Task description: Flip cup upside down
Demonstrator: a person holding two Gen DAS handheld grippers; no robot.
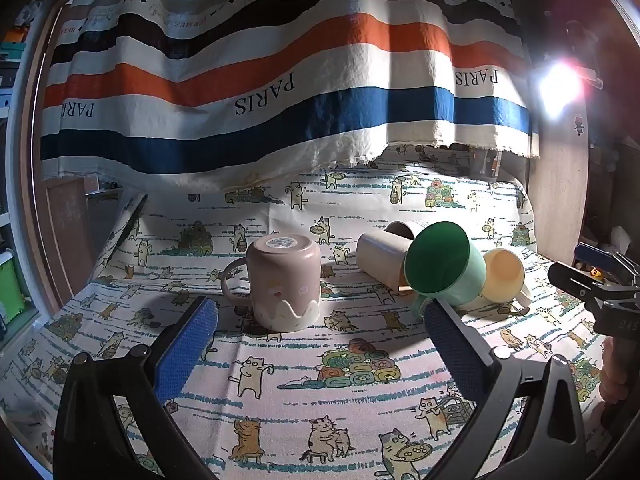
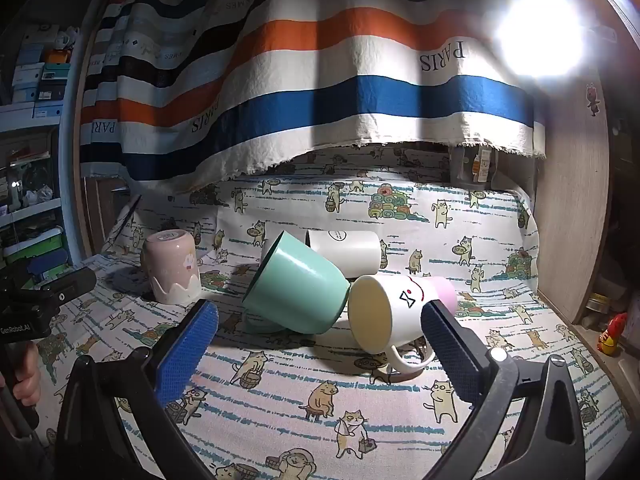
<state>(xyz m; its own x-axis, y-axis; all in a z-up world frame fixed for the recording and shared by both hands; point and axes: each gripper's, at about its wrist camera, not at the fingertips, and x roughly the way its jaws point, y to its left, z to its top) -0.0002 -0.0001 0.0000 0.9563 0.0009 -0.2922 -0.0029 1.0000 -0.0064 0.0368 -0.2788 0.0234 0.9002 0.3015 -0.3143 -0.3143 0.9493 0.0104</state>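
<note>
A pink mug [image 1: 284, 280] stands upside down on the cat-print cloth, handle to the left; it also shows in the right wrist view [image 2: 172, 268]. Three cups lie on their sides in a cluster: a green cup [image 1: 444, 264] [image 2: 296, 284], a white cup [image 1: 384, 258] [image 2: 346, 252] behind it, and a white-and-pink mug with a yellow inside [image 1: 502, 276] [image 2: 388, 312]. My left gripper [image 1: 320, 316] is open and empty, just in front of the pink mug. My right gripper [image 2: 320, 316] is open and empty, just in front of the green cup and the yellow-lined mug.
A striped "PARIS" cloth [image 1: 280, 80] hangs behind the table. A wooden wall [image 2: 572, 220] bounds the right side, with small figurines [image 2: 612, 332] near it. A bright lamp [image 2: 540, 32] glares at upper right. Shelves with boxes [image 2: 36, 80] stand at left.
</note>
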